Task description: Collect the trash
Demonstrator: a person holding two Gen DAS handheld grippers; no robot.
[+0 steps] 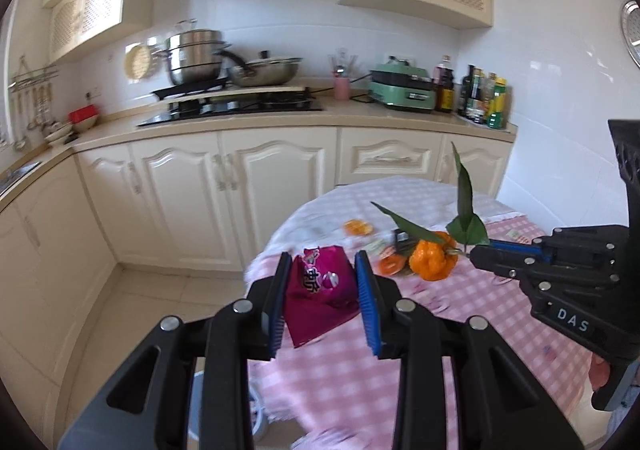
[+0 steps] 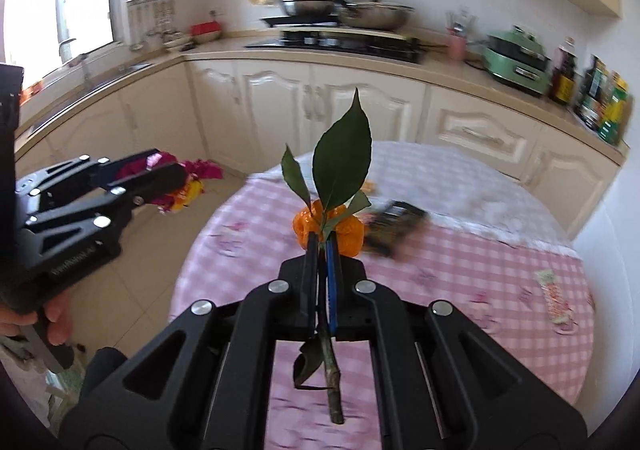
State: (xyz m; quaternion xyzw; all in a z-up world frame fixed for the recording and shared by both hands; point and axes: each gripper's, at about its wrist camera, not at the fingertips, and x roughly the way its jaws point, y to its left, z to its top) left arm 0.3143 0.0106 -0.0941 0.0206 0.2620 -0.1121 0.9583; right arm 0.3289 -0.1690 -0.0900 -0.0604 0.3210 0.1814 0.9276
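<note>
Holding trash in both tools, we keep the left gripper (image 1: 322, 290) clamped on the magenta wrapper (image 1: 320, 290), lower centre; the right gripper (image 2: 320, 250) pinches the leafy twig (image 2: 326, 330) lengthwise along its jaws, above the counter (image 2: 460, 270).

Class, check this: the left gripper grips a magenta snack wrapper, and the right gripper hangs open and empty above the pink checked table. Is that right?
Not quite. The left gripper does grip the magenta snack wrapper, but the right gripper is shut on a leafy twig bearing orange peel, as the right wrist view shows.
</note>
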